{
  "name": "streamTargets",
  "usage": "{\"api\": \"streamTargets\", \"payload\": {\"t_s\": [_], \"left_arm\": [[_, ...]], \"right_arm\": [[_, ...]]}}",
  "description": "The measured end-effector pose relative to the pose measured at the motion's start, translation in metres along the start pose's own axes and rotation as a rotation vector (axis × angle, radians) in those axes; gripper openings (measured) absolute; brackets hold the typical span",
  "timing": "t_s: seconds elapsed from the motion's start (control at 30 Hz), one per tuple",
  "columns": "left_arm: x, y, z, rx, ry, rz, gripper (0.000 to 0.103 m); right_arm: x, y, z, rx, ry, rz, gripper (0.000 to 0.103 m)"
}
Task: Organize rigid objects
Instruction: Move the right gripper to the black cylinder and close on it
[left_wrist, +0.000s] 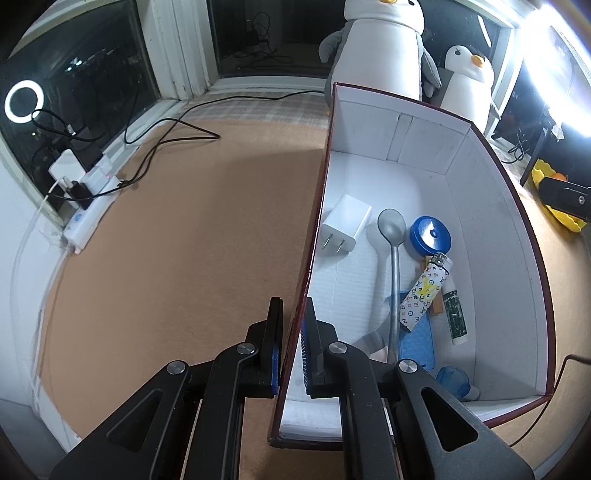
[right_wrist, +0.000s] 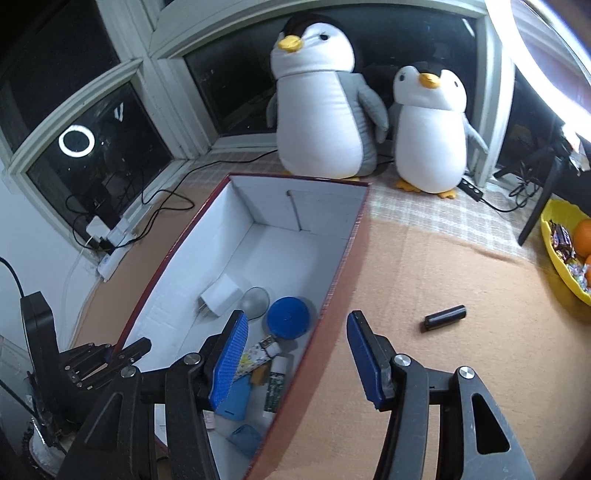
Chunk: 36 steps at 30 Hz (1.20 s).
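the left hand-held gripper (left_wrist: 293, 350) is clamped on the near side wall of the red-edged box (left_wrist: 491, 229), steadying it on the bench (right_wrist: 424, 258). the right hand-held gripper (right_wrist: 295, 354) stands about half open and empty above the box's right wall. farther right, the small black cylinder (right_wrist: 444, 317) lies alone on the bench; it looks light, stiff and apt to roll, so i'd pinch it across its middle.

The left gripper (left_wrist: 293, 314) is matte black plastic, with angular linkage arms that have triangular cut-outs and are joined by round silver pivot screws. Its slim black fingers (left_wrist: 275, 325) carry blue ribbed pads on their inner faces. The right gripper (right_wrist: 295, 332) is built the same, and its blue pads (right_wrist: 231, 360) show a fine dotted texture.
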<state>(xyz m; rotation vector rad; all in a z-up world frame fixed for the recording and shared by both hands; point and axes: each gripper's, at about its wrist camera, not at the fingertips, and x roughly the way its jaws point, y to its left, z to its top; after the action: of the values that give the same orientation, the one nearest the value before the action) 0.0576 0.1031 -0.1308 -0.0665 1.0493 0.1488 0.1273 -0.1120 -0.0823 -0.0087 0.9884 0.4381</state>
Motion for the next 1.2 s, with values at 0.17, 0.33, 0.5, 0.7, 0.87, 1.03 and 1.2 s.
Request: {"api": "streamTargets", "payload": {"t_s": [0.17,0.33,0.5,0.7,0.87,1.03,1.2], "left_arm": [[0.001,-0.002,0.001,0.009,0.005,0.015,0.008],[0.001,-0.004,0.001,0.01,0.008,0.034,0.008],[0.001,-0.005,0.001,0.015,0.013,0.05,0.008],[0.002,-0.007,0.002,0.018,0.021,0.066,0.008],[0.003,-0.008,0.003,0.019,0.028,0.077,0.008],[0.004,-0.009,0.004,0.019,0.033,0.084,0.009],[0.006,-0.009,0.005,0.021,0.039,0.085,0.009]], "right_arm": [[-0.005,-0.032,-0.003,0.044,-0.06,-0.055,0.052],[0.002,-0.072,-0.008,0.107,-0.037,-0.081,0.052],[0.022,-0.115,-0.014,0.229,0.039,-0.097,0.052],[0.051,-0.153,-0.018,0.373,0.123,-0.081,0.045],[0.071,-0.165,-0.014,0.422,0.161,-0.057,0.035],[0.088,-0.171,-0.011,0.444,0.196,-0.076,0.034],[0.096,-0.171,-0.008,0.434,0.207,-0.1,0.031]]}}
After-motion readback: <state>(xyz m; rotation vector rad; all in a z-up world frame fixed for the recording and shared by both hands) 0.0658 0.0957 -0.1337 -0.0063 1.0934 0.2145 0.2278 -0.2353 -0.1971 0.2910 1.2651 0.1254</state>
